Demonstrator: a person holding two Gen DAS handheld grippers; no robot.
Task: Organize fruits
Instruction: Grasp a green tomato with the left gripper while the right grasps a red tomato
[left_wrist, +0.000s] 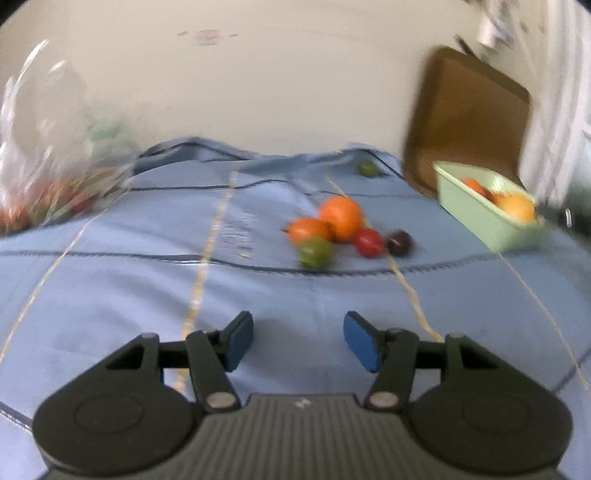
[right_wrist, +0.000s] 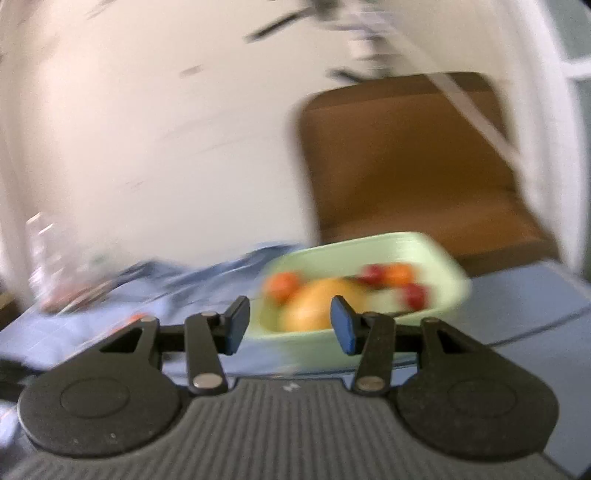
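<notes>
Fruits (left_wrist: 334, 229) lie loose on the blue cloth (left_wrist: 147, 258) ahead of the left jaws and a little to their right: two oranges, a green one, a red one and a dark one, bunched and touching. One small green fruit (left_wrist: 368, 168) sits alone far beyond them. The left gripper (left_wrist: 298, 341) has its jaws apart with nothing between them. The green tray (left_wrist: 480, 225) stands further right, and a clear bag (left_wrist: 48, 155) far left. Because the cluster is tight, closing on one fruit could nudge its round neighbours and send them rolling across the cloth, perhaps off the tabletop.

In the right wrist view, heavily blurred, the tray (right_wrist: 436, 295) sits just beyond the jaws, holding a large yellow-orange fruit (right_wrist: 314, 306) and several smaller red and orange ones. The right gripper (right_wrist: 290, 323) has its jaws apart and empty. The tray looks light; a jaw catching its near rim could shove or tip it and spill what is sorted.
</notes>
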